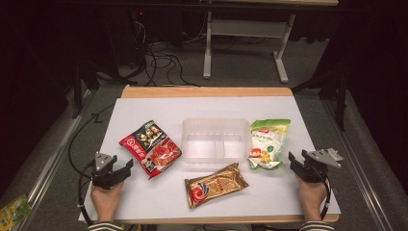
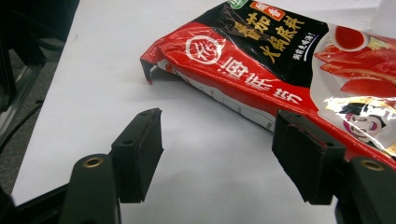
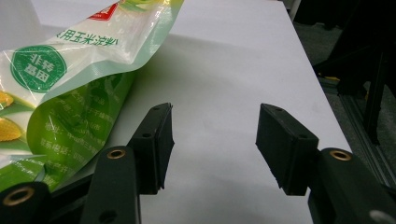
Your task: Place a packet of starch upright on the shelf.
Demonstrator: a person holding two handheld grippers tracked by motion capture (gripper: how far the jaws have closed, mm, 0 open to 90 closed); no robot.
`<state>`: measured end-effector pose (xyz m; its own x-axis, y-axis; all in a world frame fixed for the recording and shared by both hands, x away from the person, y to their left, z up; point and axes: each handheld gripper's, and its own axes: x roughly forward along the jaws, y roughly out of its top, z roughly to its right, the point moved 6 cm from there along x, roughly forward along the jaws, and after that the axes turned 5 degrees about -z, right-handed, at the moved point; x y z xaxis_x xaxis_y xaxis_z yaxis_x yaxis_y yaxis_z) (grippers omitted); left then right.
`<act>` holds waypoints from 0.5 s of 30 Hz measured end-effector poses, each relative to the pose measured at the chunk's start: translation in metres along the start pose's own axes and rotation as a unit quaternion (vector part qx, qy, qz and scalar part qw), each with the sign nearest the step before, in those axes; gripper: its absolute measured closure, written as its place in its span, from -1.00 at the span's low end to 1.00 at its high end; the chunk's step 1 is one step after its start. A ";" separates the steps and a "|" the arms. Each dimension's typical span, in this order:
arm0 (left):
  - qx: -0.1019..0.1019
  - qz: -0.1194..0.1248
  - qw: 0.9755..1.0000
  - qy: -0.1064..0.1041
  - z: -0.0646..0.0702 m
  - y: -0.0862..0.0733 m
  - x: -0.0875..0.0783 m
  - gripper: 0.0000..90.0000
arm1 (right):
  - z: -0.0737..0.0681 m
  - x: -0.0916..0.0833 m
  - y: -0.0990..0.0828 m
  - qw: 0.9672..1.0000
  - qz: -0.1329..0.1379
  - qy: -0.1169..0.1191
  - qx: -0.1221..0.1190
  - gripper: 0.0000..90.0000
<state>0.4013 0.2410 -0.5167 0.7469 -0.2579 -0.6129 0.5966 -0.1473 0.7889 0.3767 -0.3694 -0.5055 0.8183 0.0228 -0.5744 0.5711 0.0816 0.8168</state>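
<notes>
High view: 2 open hand-held grippers, left hand-held gripper [image 1: 126,167] beside red pouch [image 1: 150,147].

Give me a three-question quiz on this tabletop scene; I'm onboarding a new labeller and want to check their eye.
1. True or false: the left gripper is clamped on the red-and-black packet.
2. Which packet lies nearest the right gripper? A) gold packet B) green-and-white packet C) red-and-black packet
3. What stands in the middle of the white table, and what is in it?

Key
1. False: its jaws are open, short of the packet.
2. B, the green-and-white packet.
3. A clear plastic container, empty; the gold packet lies in front of it.
</notes>
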 end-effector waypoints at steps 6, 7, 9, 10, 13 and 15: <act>-0.002 0.002 1.000 0.001 0.000 0.000 0.000 -0.29 | 0.000 0.000 0.000 1.000 -0.002 -0.001 0.001 0.03; -0.003 0.003 1.000 0.002 0.000 0.000 0.000 -0.29 | 0.000 0.000 0.000 1.000 -0.003 0.000 0.002 0.03; -0.003 0.004 1.000 0.003 0.000 0.000 0.000 -0.30 | 0.000 0.001 0.000 1.000 -0.005 0.000 0.001 0.03; -0.005 0.004 1.000 0.004 -0.001 0.000 0.000 -0.31 | 0.000 0.001 0.000 1.000 -0.006 0.001 0.003 0.03; -0.006 0.002 1.000 0.004 -0.001 0.000 0.000 -0.33 | 0.000 0.001 0.000 1.000 -0.007 0.001 0.004 0.07; -0.007 0.003 1.000 0.006 -0.001 0.000 0.000 -0.34 | 0.000 0.001 0.000 1.000 -0.006 0.002 0.004 0.08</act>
<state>0.4016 0.2420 -0.5164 0.7538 -0.2476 -0.6087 0.5959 -0.1329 0.7920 0.3772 -0.3692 -0.5060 0.8110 0.0249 -0.5845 0.5816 0.0736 0.8101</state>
